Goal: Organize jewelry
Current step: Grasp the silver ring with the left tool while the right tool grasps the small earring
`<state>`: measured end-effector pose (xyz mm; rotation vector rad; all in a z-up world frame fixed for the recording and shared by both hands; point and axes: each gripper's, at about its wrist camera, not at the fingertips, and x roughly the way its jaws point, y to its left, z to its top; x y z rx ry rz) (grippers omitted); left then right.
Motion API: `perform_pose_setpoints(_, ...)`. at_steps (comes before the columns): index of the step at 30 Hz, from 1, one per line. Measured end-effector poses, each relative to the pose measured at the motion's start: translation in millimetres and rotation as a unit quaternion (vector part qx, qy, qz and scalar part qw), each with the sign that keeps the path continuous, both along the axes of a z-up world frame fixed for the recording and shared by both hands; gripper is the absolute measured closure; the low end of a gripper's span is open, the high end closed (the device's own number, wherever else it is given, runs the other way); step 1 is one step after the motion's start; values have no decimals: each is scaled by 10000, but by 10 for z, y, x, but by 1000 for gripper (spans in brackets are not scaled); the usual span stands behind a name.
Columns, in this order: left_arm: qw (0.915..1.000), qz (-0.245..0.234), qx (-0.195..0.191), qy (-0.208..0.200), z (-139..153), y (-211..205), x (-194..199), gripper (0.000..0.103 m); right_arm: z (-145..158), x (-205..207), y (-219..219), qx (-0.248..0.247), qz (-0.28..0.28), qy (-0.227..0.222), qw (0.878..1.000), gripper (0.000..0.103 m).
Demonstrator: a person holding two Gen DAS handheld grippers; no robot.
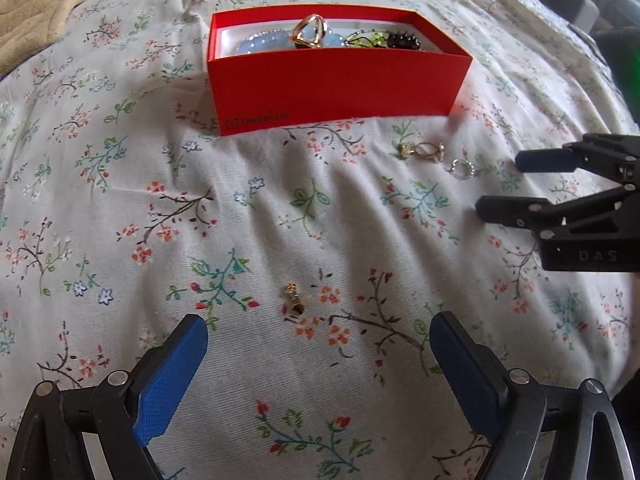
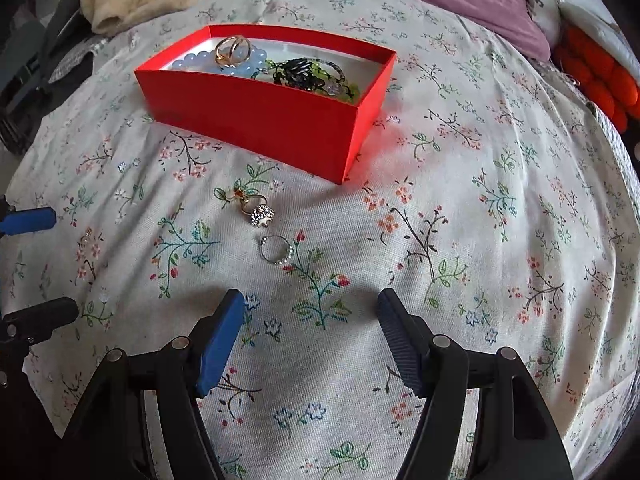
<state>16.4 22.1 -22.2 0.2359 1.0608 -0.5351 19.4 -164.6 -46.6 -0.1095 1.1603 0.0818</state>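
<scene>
Floral bedspread (image 1: 280, 200) under red box (image 1: 332, 88)

Red box (image 1: 332, 92) near wall hides lower parts of jewelry inside (image 1: 320, 36); pieces overlap, count unclear. Small gold piece (image 1: 295, 300) on sheet too small to identify. Right gripper (image 1: 500, 188) cut off at left-wrist view's right edge. Orange object (image 2: 596, 80) cropped at right-wrist view's edge, unidentifiable.
</scene>
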Motion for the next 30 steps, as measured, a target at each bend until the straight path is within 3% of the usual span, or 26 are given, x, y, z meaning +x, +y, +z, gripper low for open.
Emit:
perform_pose_setpoints(9, 9999, 37, -103, 30, 37, 62, 14, 10, -13, 125, 123, -35, 309, -169, 9994, 61)
perform_pose_setpoints(14, 9999, -33, -147, -3, 71, -15, 19, 10, -36, 127, 199, 1, 592, -190, 9981, 96)
perform_pose_setpoints(18, 9995, -125, -286, 9, 91, -139, 42, 11, -30, 86, 244, -58, 758, -216, 9969, 100)
perform_pose_setpoints(26, 9971, -554, -511, 81, 85, -515, 108, 27, 49, -29, 39, 46, 626, -210, 9978, 100)
perform_pose_setpoints(30, 9942, -929, -532, -72, 106, -755, 162, 49, 107, -107, -106, 45, 525, -262, 9983, 100)
